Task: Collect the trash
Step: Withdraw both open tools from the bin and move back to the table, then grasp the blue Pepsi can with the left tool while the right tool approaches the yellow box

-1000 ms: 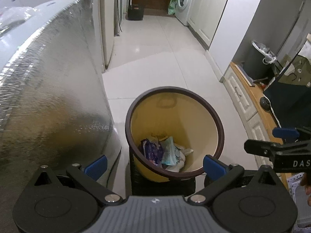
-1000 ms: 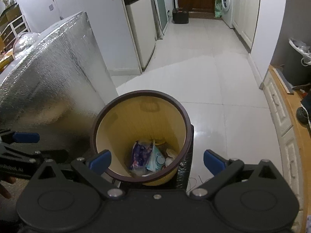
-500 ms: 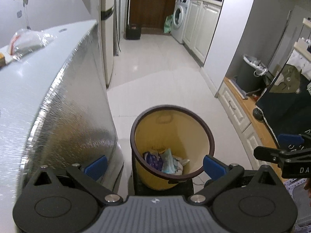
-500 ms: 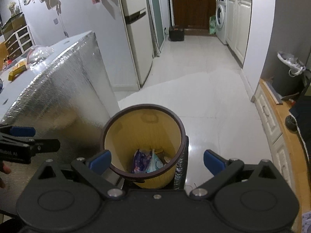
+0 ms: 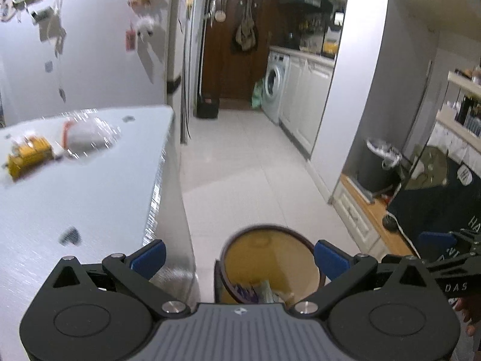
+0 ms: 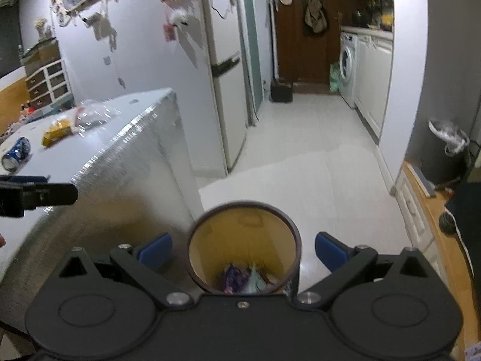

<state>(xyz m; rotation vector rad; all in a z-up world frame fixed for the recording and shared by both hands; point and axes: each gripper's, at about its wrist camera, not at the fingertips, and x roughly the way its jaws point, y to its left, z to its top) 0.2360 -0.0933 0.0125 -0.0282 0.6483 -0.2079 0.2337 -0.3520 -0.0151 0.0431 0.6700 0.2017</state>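
step: between pickups | left tongs [image 5: 239,257], right tongs [image 6: 243,249] released, empty, above bin [image 6: 244,240] | bin beside worktop [image 6: 99,138] | next: reach can [image 6: 15,152], yellow pack [image 6: 57,132] on worktop

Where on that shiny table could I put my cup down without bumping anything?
The near part of the table, along the edge closest to the trash bin, looks bare. The far left end is crowded: a blue can, a yellow packet and a clear plastic bag lie close together there. The left gripper hovers by the near edge.
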